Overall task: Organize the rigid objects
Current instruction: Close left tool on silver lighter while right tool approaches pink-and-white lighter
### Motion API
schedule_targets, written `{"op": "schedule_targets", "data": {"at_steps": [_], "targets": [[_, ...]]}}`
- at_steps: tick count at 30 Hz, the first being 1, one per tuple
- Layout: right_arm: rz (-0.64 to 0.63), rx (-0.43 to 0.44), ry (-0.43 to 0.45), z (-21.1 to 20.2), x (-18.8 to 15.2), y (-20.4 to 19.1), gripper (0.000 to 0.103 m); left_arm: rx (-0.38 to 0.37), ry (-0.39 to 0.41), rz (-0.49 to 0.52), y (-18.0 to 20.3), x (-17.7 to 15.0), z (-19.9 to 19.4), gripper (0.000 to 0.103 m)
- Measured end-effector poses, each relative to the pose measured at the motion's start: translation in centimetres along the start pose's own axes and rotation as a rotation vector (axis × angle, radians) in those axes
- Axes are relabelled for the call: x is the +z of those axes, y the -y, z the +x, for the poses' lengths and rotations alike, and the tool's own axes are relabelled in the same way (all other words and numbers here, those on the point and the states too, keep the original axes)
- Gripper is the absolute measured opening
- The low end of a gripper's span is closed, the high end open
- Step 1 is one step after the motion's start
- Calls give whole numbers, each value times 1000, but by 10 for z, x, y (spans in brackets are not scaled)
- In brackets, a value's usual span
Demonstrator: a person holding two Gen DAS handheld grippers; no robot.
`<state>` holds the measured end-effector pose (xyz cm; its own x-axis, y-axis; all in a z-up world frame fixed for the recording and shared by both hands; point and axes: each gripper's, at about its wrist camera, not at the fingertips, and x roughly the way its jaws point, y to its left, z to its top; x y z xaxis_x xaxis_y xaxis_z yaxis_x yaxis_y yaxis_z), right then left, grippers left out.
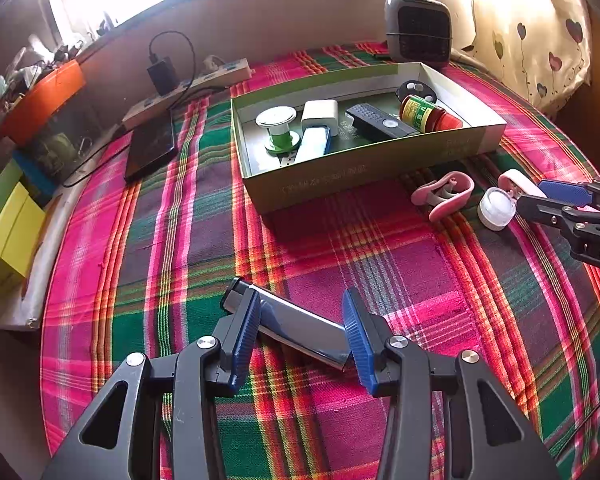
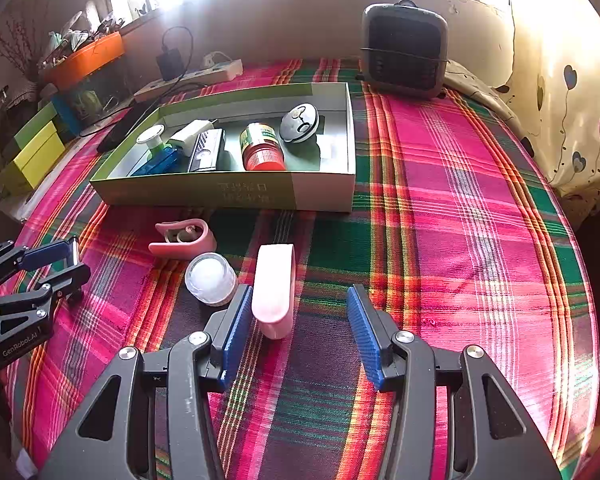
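Both wrist views look forward and down, close over the plaid cloth, toward the far window wall. They share the open box; each sees the other hand-held gripper.

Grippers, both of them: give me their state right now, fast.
Left gripper: open, jaws either side of the silver bar on the cloth, not clamped.
Right gripper: open, holding nothing; the pink case lies against its left finger.
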<state>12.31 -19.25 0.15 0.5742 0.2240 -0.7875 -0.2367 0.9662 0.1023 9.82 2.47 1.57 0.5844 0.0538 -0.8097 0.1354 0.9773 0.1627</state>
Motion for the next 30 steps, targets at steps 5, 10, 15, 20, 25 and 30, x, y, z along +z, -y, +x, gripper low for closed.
{"op": "schedule_targets", "data": {"at_steps": [5,10,15,20,25,30], "targets": [[8,-3,-3,1,-1,3,49,24,0,-11,-9,-14,-7,42],[6,-6,-3,1,-1,3,49,35,16,-38,-21,-28,-14,42],[7,-10,-3,1,-1,3,49,42,0,-101,-37,-39,-15,42],[-2,-19,-5,1,-1,1,49,11,-11,-162,-49,-40,-13,42],[-10,-27,-4,2,-1,-1,49,-30,-11,-187,-56,-37,-7,46],[-34,-54,-3,4,0,-5,50,-43,-4,-188,-61,-32,-1,50]]}}
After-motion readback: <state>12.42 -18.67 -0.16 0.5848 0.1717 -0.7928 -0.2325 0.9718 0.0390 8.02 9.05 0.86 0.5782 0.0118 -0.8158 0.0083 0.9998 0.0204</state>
